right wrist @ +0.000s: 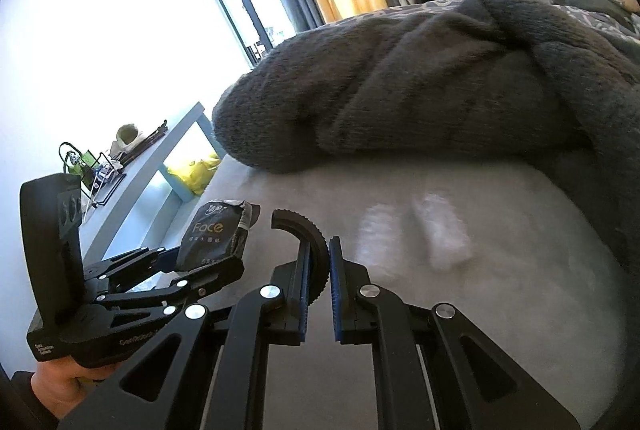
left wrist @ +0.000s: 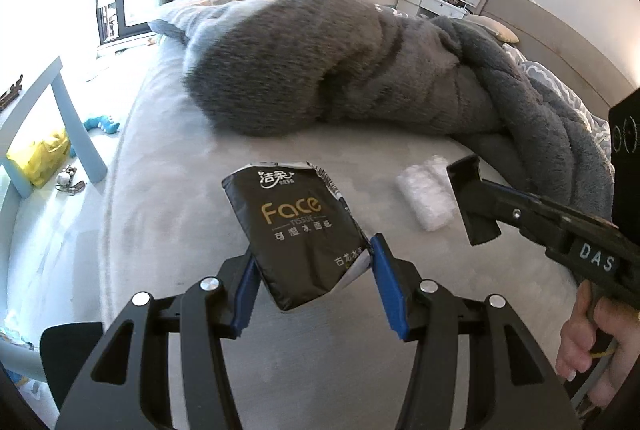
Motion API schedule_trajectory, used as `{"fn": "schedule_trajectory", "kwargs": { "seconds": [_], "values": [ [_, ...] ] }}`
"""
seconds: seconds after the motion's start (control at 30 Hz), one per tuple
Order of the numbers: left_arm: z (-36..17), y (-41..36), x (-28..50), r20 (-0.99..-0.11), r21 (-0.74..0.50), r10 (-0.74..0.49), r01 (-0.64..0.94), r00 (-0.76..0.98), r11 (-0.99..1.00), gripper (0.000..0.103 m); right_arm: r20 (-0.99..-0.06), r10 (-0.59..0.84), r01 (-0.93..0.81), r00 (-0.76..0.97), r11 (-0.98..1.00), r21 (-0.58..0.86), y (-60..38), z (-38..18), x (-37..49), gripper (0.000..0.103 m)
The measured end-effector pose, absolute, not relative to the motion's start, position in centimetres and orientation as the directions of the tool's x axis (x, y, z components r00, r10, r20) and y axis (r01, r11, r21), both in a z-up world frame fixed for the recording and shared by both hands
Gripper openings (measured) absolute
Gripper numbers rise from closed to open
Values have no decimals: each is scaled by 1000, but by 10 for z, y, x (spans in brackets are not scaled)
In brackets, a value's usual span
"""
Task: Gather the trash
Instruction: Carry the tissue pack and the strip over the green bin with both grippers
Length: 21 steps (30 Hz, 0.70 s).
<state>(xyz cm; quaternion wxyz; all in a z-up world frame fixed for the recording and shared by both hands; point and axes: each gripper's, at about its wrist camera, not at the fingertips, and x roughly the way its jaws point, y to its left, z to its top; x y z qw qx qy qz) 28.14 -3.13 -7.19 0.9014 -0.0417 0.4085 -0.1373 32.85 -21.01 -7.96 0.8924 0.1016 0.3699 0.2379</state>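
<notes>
Your left gripper (left wrist: 312, 282) is clamped on the black tissue pack (left wrist: 298, 230), held just above the bed (left wrist: 168, 198). Your right gripper (right wrist: 319, 286) grips a black toothed curved piece (right wrist: 310, 242) (what it is, I cannot tell). A clear plastic wrapper (left wrist: 426, 196) lies on the bed, near the grey blanket (left wrist: 360, 70).

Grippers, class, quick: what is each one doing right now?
Left gripper: closed on the tissue pack.
Right gripper: nearly closed, holding nothing; clear wrapper lies ahead.
</notes>
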Motion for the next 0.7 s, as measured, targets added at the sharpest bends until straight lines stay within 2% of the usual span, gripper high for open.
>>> {"fn": "schedule_trajectory", "kwargs": {
  "seconds": [0.7],
  "values": [
    [-63,66,259,-717,-181,-228,139,658,974,56,-595,569,-472,567,817,332,-107,-66,332,9]
  ]
}}
